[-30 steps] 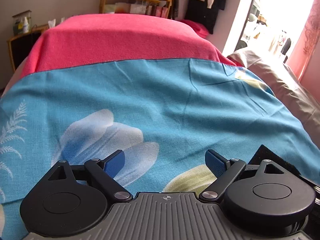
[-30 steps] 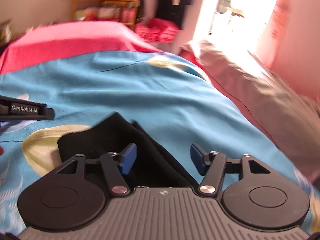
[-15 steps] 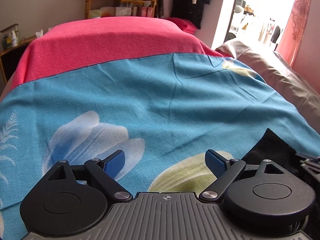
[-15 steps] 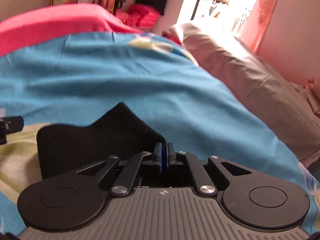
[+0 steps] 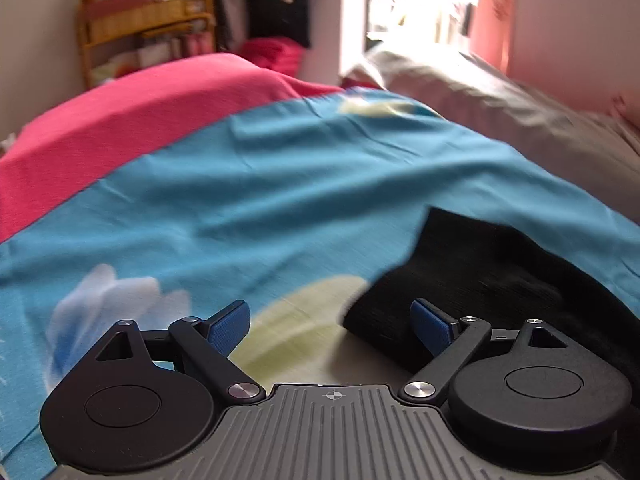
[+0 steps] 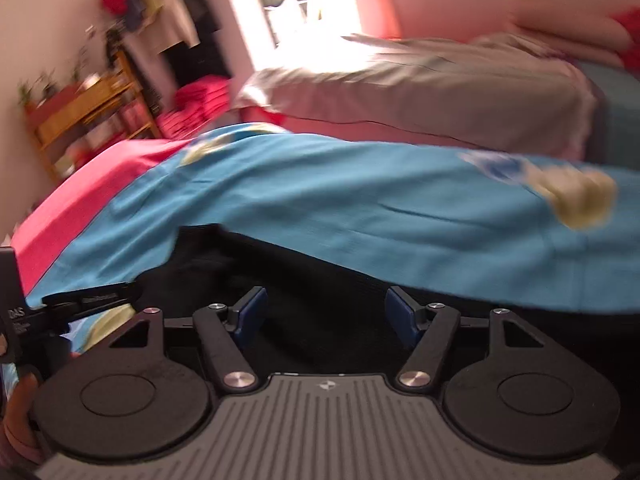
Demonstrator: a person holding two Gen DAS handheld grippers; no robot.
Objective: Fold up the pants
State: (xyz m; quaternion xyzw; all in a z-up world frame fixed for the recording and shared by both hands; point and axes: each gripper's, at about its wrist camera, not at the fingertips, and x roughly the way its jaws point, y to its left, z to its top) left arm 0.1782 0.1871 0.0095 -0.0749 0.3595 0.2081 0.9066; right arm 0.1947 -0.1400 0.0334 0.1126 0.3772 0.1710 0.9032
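The black pants lie folded on the blue flowered sheet, at the right of the left wrist view. My left gripper is open and empty, its right fingertip over the pants' near left corner. In the right wrist view the pants fill the area just ahead of my right gripper, which is open with the black cloth beneath its fingers. The left gripper's body shows at the left edge of that view.
A pink blanket covers the far end of the bed. A second bed with a beige cover stands to the right. A wooden shelf and hanging clothes are against the far wall, beside a bright doorway.
My right gripper was shut on the pants half a second ago and has opened, swinging right. My left gripper has moved right toward the pants, which now show much larger in its view.
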